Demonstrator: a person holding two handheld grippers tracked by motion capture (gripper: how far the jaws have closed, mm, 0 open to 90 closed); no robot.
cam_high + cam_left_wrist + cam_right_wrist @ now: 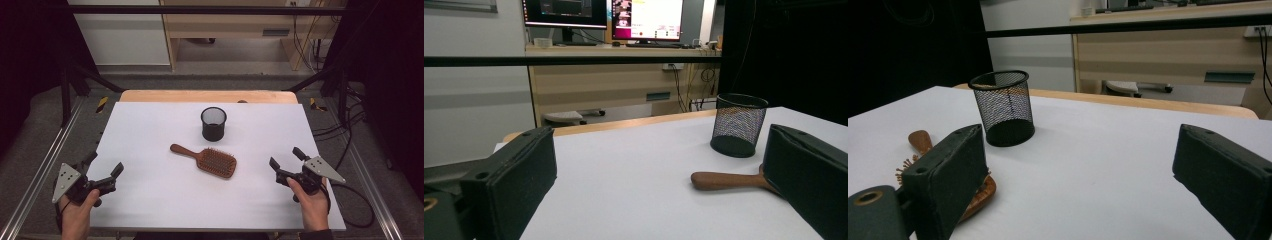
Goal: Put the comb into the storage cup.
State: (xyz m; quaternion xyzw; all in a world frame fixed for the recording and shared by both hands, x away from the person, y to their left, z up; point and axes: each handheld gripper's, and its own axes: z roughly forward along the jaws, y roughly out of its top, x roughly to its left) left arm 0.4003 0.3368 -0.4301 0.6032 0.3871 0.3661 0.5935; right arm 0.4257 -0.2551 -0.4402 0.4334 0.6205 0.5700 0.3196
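The worktop (150,200) is evenly and brightly lit from above, while the surroundings are left dark. Only faint, soft shadows are cast beside the cup (213,124) and brush (206,160). All pictures are slightly soft and grainy.

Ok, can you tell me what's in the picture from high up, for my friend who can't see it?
A brown wooden paddle hairbrush lies bristles-up in the middle of a white table, with an upright black wire-mesh cup just behind it. A person's hands hold an open black two-jaw gripper at each near corner, the left gripper and the right gripper, both apart from the brush.
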